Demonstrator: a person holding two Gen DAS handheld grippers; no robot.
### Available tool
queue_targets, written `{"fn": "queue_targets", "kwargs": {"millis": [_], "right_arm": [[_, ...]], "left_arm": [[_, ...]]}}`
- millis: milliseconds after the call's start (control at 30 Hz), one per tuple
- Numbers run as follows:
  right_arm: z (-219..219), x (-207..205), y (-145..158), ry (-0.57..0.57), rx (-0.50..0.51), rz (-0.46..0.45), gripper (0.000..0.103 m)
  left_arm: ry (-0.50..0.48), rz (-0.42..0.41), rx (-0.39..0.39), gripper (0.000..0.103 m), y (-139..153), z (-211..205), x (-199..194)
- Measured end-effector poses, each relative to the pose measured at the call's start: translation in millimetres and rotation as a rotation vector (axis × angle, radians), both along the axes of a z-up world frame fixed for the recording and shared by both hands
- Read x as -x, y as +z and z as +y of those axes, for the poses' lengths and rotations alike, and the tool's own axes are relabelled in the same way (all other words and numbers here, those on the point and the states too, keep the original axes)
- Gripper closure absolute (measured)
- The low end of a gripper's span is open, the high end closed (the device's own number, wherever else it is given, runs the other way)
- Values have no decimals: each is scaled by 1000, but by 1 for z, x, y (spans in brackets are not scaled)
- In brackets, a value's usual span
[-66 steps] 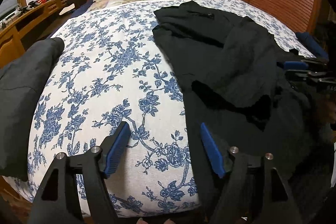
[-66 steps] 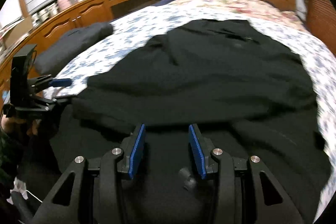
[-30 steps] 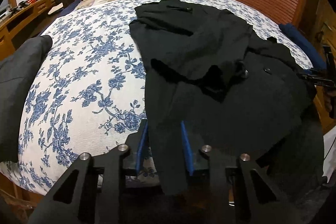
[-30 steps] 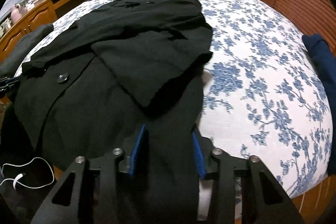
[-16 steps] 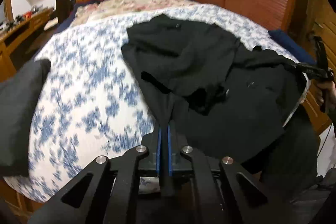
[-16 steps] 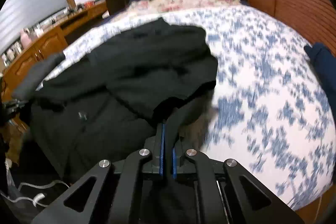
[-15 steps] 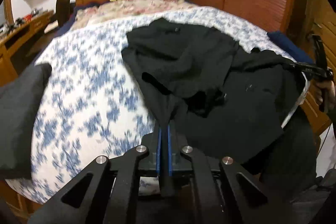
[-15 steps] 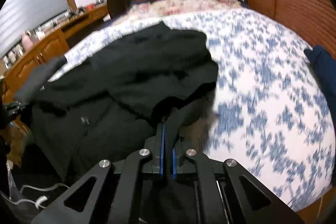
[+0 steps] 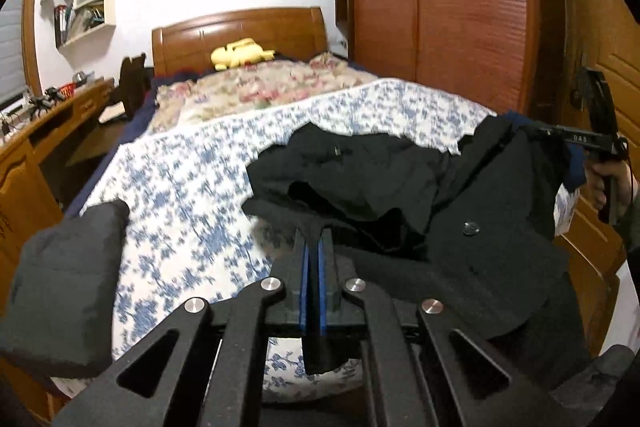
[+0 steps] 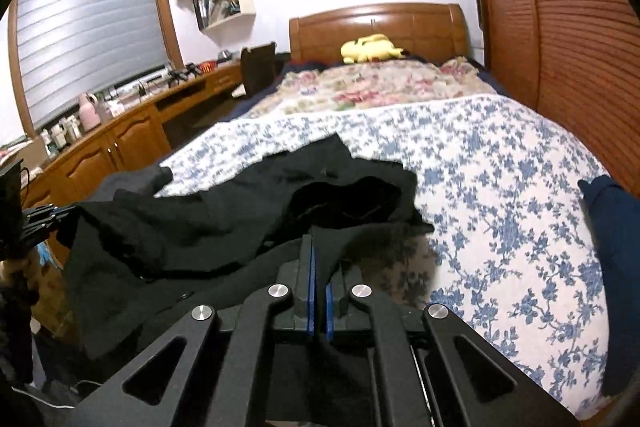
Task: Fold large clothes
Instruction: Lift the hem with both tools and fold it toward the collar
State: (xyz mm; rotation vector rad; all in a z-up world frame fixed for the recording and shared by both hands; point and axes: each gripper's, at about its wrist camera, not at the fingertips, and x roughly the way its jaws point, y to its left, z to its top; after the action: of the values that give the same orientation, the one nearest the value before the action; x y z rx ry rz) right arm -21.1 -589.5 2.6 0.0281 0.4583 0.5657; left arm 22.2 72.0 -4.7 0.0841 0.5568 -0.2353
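A large black coat (image 9: 472, 211) with a round button (image 9: 471, 227) lies partly on the blue-flowered bedspread (image 9: 192, 187); its near part is lifted. My left gripper (image 9: 312, 247) is shut on the coat's left hem edge. My right gripper (image 10: 319, 259) is shut on the opposite hem edge of the coat (image 10: 224, 223). Each gripper shows in the other view: the right one (image 9: 588, 139) at far right, the left one (image 10: 36, 219) at far left. The coat's upper part sits bunched on the bed.
A folded dark grey garment (image 9: 68, 279) lies at the bed's left edge. A navy item (image 10: 616, 235) lies at the bed's right edge. A yellow plush toy (image 9: 240, 53) sits by the wooden headboard. A wooden desk (image 10: 132, 131) runs on the left, wardrobe doors (image 9: 440, 7) on the right.
Both grippers closed on the coat's hem edges about a second ago, then rose, lifting the near part of the coat off the bed. The views now tilt up toward the headboard.
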Motion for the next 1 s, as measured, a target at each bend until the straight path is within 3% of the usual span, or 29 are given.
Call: {"fn": "queue_targets", "kwargs": {"millis": [233, 500, 667, 1000], "right_arm": [[-26, 32, 19, 7, -49, -58, 100], [-41, 65, 19, 23, -71, -114, 100], [-32, 37, 10, -4, -46, -107, 100], [24, -66, 0, -41, 51, -93, 100]], "left_arm": [[21, -95, 10, 99, 36, 13, 18], [28, -162, 31, 99, 56, 27, 38], [44, -140, 16, 99, 49, 25, 15], [116, -79, 52, 99, 16, 42, -77]]}}
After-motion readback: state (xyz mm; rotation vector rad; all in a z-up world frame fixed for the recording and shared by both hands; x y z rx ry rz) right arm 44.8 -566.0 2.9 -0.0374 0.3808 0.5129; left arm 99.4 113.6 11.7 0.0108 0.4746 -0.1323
